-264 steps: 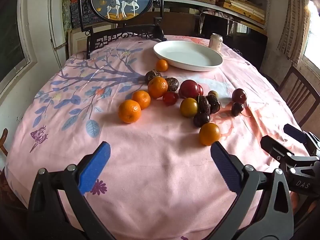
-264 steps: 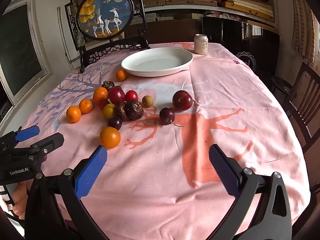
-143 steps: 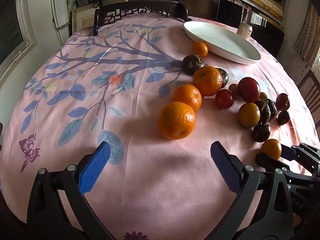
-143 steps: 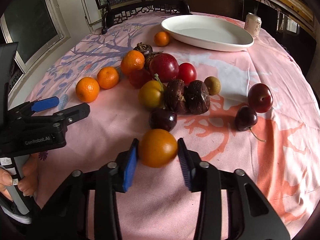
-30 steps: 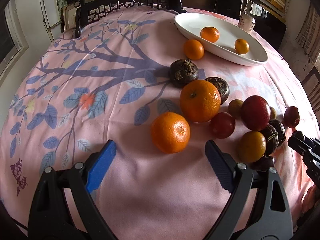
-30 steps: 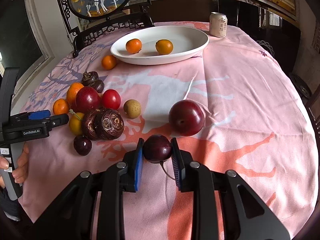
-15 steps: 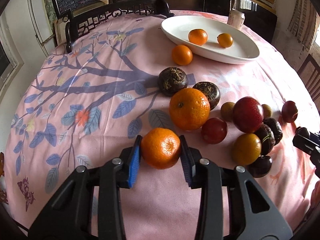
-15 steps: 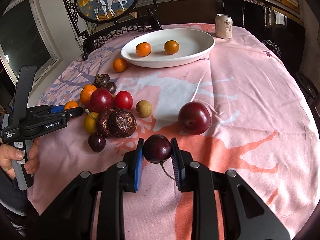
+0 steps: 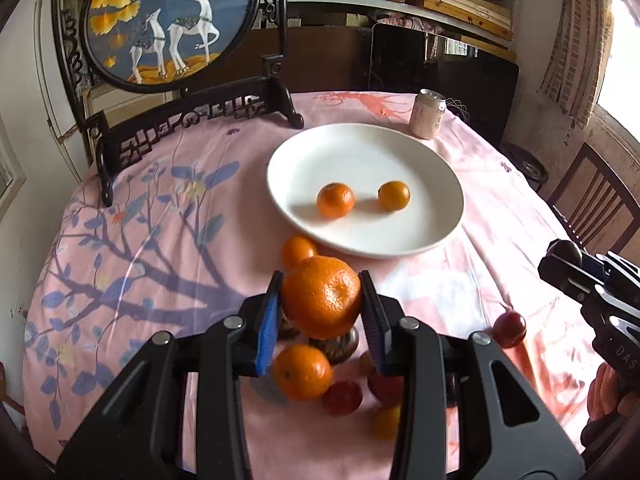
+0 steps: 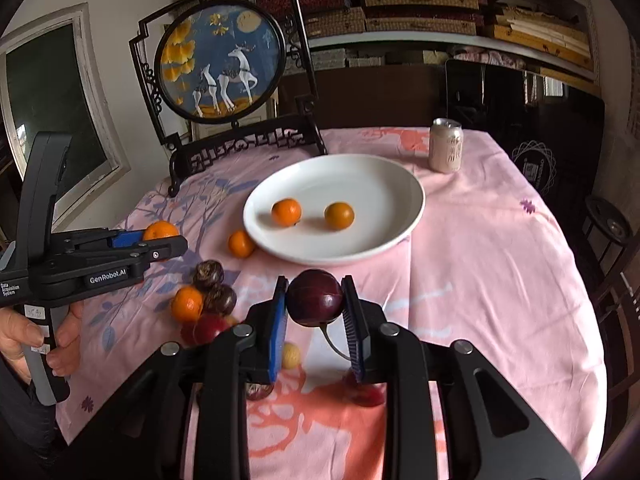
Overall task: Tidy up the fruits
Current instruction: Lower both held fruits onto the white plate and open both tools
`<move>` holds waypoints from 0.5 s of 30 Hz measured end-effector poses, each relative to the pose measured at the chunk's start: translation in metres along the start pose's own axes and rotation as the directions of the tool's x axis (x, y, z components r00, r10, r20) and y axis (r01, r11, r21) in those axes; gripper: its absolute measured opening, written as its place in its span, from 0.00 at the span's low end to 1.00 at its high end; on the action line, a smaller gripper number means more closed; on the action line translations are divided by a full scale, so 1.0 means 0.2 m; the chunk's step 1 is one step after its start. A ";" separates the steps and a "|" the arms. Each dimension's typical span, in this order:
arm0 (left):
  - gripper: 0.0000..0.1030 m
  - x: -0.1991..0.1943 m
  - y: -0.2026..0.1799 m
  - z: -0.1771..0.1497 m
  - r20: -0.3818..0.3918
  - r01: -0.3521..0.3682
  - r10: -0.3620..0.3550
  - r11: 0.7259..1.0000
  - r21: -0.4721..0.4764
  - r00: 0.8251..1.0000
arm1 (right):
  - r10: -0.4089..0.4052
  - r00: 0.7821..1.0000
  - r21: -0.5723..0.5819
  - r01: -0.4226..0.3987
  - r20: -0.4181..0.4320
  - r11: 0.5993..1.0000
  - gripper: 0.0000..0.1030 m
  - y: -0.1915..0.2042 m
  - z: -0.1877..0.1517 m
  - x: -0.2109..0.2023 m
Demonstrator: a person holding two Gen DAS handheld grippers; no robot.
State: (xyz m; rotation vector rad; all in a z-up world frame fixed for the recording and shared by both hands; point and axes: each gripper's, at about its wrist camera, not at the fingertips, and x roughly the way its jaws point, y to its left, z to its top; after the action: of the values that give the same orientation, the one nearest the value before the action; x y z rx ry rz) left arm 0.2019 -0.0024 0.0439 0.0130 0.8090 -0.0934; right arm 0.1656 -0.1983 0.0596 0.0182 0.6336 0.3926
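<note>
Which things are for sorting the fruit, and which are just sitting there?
For the job: mandarin in left claw; plum in right claw; white plate; loose fruit.

Just sitting: drink can; deer screen; chair.

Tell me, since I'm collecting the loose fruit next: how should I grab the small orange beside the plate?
Grip the small orange across its round middle, coming from above with the jaws parallel to the plate rim, because that rim crowds one side.

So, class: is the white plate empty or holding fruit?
Holding fruit. Two small oranges lie apart inside the white plate; nothing else is in it.
</note>
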 end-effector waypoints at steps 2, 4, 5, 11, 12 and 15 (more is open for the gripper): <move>0.36 0.09 -0.03 0.07 -0.019 0.017 -0.017 1.000 -0.011 1.000 | -0.007 1.000 -0.009 0.007 0.005 1.000 0.26 0.00 0.06 0.08; 0.36 0.20 -0.05 0.14 -0.055 0.057 -0.059 0.998 -0.038 0.997 | -0.004 1.000 -0.026 0.003 -0.018 1.000 0.26 0.00 0.11 0.18; 0.36 0.25 -0.06 0.16 -0.074 0.073 -0.076 0.996 -0.049 0.994 | -0.004 0.999 -0.031 0.003 -0.039 1.000 0.26 0.00 0.12 0.24; 0.36 0.53 -0.09 0.22 -0.176 0.108 -0.126 0.988 -0.108 0.976 | -0.047 0.985 -0.061 0.037 -0.165 0.997 0.26 -0.06 0.14 0.54; 0.36 0.56 -0.09 0.23 -0.186 0.107 -0.127 0.988 -0.115 0.974 | -0.049 0.982 -0.066 0.038 -0.180 0.997 0.26 -0.07 0.13 0.57; 0.38 0.62 -0.10 0.24 -0.192 0.089 -0.111 0.989 -0.120 0.975 | -0.044 0.976 -0.071 0.029 -0.214 0.997 0.26 -0.09 0.14 0.65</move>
State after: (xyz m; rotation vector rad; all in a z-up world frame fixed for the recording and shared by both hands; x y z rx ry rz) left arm 0.3198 -0.0338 -0.0123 -0.1253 1.0139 -0.1445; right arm 0.2832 -0.1645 0.0048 -0.1021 0.8332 0.3829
